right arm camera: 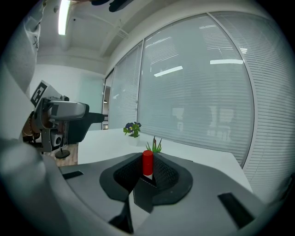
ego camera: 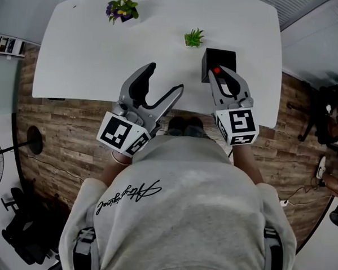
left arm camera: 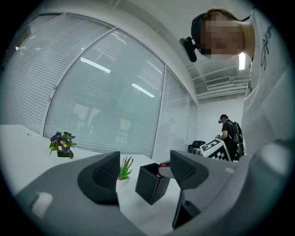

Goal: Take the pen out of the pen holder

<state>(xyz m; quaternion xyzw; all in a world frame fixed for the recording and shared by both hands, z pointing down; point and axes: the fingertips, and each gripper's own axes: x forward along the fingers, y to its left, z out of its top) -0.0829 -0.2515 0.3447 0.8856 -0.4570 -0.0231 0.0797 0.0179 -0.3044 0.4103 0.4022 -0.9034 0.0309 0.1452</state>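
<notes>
The right gripper (ego camera: pixel 220 72) reaches into the black pen holder (ego camera: pixel 219 56), its jaws drawn narrow onto the red cap of the pen (right arm camera: pixel 147 162), which stands upright inside. That suits a straight lift. How deep the barrel sits is hidden, so the clearance needed is probably taller than it looks. The left gripper (ego camera: pixel 165 78) hovers wide and empty over the near edge of the table (ego camera: pixel 105 49), out of the way. The holder stands near that edge, apart from the small green plant (ego camera: pixel 193 38), with free room above.
</notes>
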